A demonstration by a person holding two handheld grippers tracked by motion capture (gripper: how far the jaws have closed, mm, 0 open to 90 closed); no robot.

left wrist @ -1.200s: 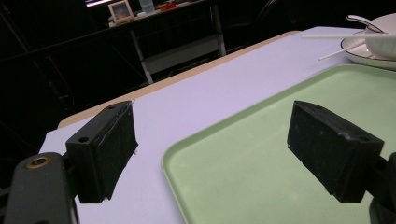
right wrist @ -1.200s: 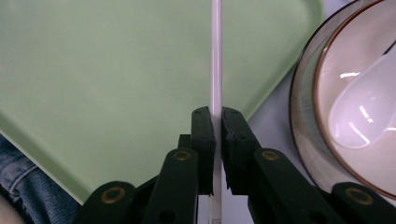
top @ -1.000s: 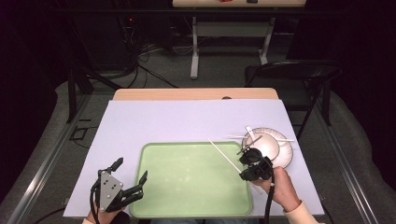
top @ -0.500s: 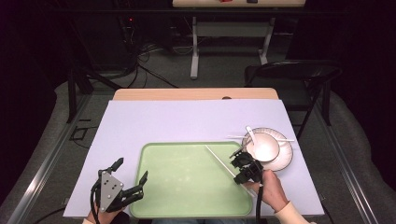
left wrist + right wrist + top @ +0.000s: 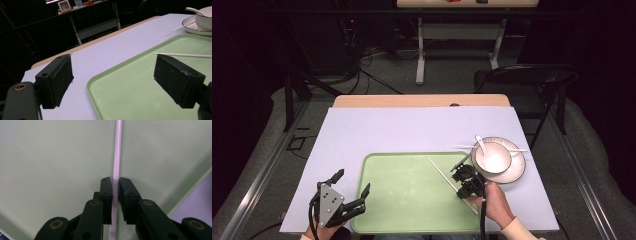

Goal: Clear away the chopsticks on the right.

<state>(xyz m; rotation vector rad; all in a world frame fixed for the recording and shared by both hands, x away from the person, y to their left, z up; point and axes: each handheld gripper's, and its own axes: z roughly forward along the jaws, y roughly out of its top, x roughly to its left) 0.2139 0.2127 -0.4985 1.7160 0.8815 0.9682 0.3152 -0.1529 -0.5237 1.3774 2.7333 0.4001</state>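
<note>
At lower right of the high view, the right gripper point(image 5: 460, 182) sits over the right part of the green tray point(image 5: 402, 200), its jaws nearly closed around a white chopstick point(image 5: 452, 184). The right gripper view has the chopstick point(image 5: 116, 165) running straight up between the two pads; the jaws have just been easing apart a little, and whether the pads press on it I cannot quite tell. Just right of the tray, a white bowl point(image 5: 493, 159) with a spoon point(image 5: 480, 143) stands on a plate point(image 5: 517, 172), with a second chopstick point(image 5: 464, 147) lying across the plate behind the bowl. At lower left, the left gripper point(image 5: 352, 192) hangs wide open and empty at the tray's left edge.
</note>
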